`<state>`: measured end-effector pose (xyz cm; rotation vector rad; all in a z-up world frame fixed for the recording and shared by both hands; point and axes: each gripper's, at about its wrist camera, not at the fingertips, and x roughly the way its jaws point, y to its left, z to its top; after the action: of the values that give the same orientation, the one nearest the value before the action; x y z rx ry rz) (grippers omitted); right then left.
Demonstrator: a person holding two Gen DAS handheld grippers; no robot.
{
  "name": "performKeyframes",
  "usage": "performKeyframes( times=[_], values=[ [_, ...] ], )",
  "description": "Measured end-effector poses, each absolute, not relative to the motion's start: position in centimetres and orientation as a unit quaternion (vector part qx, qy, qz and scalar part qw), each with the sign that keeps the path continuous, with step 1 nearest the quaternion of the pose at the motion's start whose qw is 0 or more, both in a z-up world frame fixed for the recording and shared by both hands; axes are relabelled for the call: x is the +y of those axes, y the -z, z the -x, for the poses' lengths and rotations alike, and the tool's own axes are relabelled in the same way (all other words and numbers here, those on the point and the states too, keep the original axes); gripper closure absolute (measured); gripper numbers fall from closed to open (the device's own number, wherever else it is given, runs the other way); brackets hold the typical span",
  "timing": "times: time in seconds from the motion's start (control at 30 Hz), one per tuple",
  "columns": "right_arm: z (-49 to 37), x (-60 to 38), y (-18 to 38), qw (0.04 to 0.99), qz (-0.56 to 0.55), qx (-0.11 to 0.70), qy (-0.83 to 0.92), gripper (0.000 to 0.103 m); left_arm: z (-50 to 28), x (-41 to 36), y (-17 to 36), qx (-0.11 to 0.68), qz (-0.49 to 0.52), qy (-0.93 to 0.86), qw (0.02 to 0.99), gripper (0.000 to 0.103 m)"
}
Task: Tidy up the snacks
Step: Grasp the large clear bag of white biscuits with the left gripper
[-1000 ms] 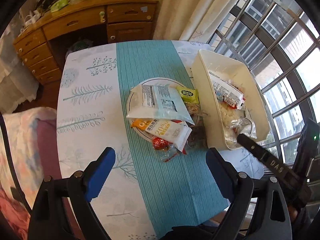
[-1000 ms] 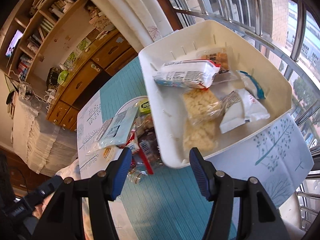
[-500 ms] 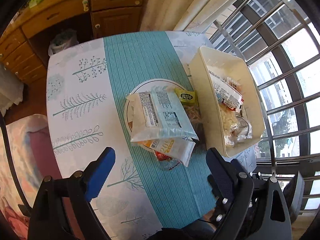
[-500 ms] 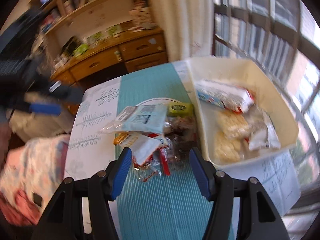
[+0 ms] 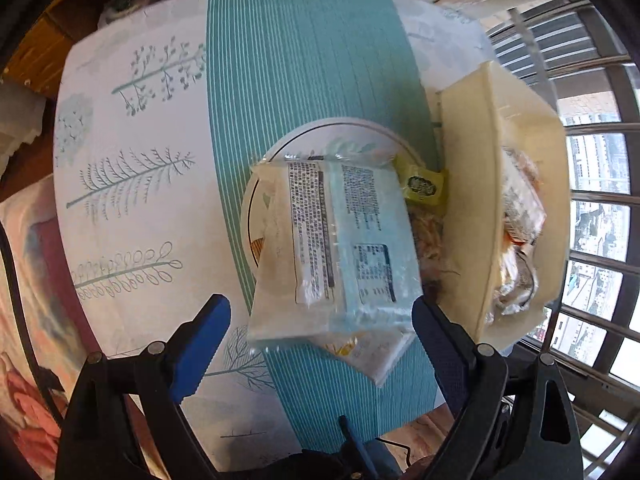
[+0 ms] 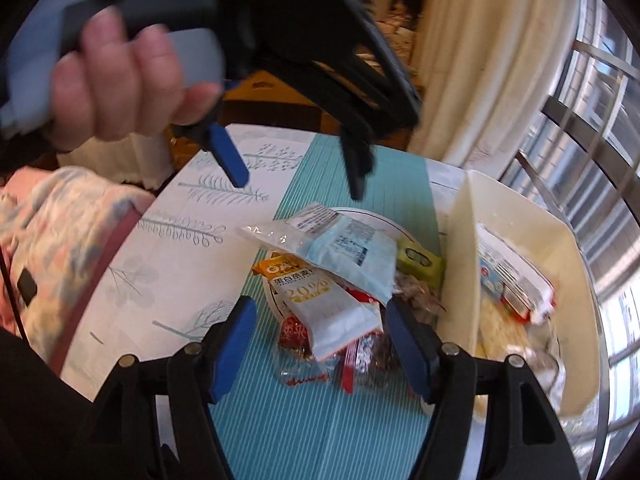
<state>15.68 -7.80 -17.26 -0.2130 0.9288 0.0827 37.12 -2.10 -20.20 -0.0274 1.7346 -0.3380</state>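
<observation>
A pile of snack packets lies on a white plate (image 5: 320, 130) on the teal runner. On top is a large pale blue packet (image 5: 336, 248), also in the right wrist view (image 6: 340, 248). Under it lie a white and orange "20%" packet (image 6: 324, 304), a green packet (image 5: 422, 186) and red-wrapped sweets (image 6: 296, 332). A cream bin (image 5: 464, 208) to the right holds several packets (image 6: 512, 276). My left gripper (image 5: 320, 324) is open above the pile's near edge; it also shows in the right wrist view (image 6: 296, 168). My right gripper (image 6: 320, 340) is open, low at the pile's near side.
The round table has a white leaf-print cloth (image 5: 132, 184) with a teal runner (image 5: 304, 60). A wooden dresser (image 5: 36, 52) stands beyond it. Barred windows (image 5: 592, 200) and a curtain (image 6: 472, 60) are to the right. A floral bedcover (image 6: 52, 232) lies left.
My left gripper has moved forward and down over the plate pile. My right gripper has swung from the bin to the pile, and the left gripper and hand came into its view.
</observation>
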Motion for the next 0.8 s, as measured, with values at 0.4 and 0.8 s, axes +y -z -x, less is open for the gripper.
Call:
performKeyframes(
  times=[0.4,0.8],
  values=[
    [-17.8,-8.0,20.8,0.866,0.102,0.48,-0.1,0.035,-39.8,-5.9,28.0,0.816,-0.013,0.114,0.567,0.001],
    [-19.6,-8.9,22.9,0.861,0.088,0.493,-0.094,0.035,-40.9,-7.6,31.9,0.835,0.023,0.121,0.536,0.0]
  ],
)
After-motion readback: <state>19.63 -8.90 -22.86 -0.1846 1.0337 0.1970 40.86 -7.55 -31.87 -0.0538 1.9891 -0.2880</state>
